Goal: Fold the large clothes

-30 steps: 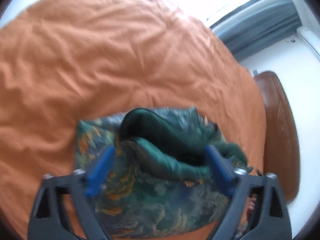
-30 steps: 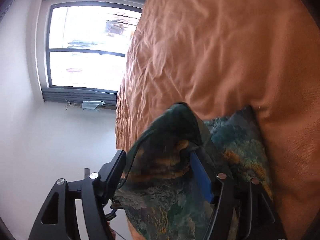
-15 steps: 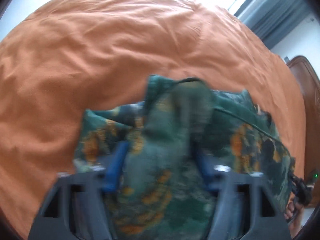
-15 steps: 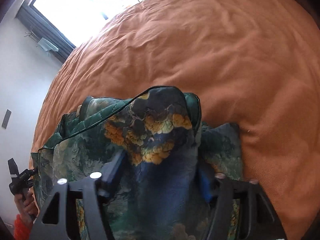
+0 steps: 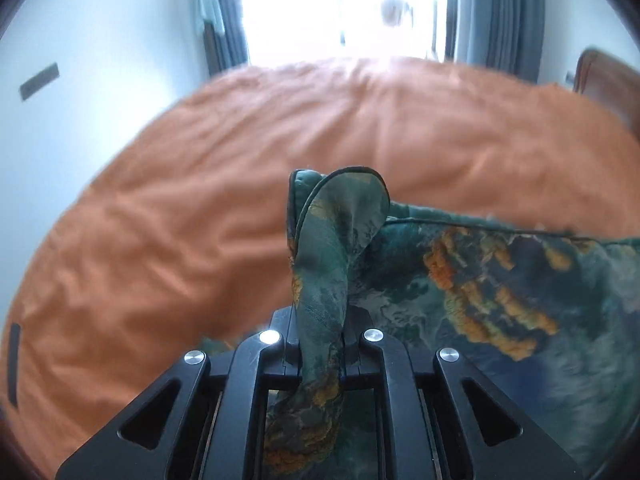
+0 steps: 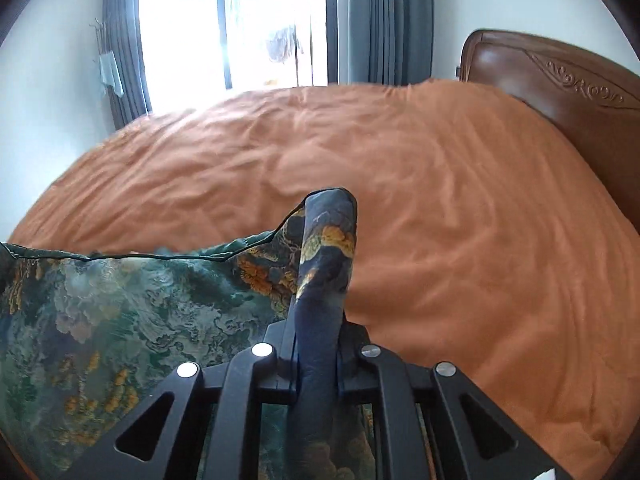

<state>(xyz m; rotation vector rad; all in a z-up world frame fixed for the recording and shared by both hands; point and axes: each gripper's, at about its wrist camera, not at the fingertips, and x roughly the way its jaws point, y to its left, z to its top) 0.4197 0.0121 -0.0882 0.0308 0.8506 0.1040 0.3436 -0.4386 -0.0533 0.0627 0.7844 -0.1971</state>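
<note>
A dark green garment with orange floral print [image 5: 500, 292] hangs stretched between both grippers above the orange bed cover [image 5: 200, 200]. My left gripper [image 5: 318, 332] is shut on one bunched corner of it; the cloth spreads to the right. In the right wrist view the same garment [image 6: 120, 312] spreads to the left, and my right gripper [image 6: 318, 338] is shut on its other corner. The top hem runs taut between the two. The fingertips are hidden by cloth.
The bed cover [image 6: 440, 220] fills the space ahead. A carved wooden headboard [image 6: 560, 84] stands at the right. A bright window with grey curtains [image 6: 380, 20] is behind the bed. White walls are on both sides.
Both grippers closed on the garment's corners and lifted it off the bed. The views tilted up from the bed to the window, and the cloth now hangs spread between them.
</note>
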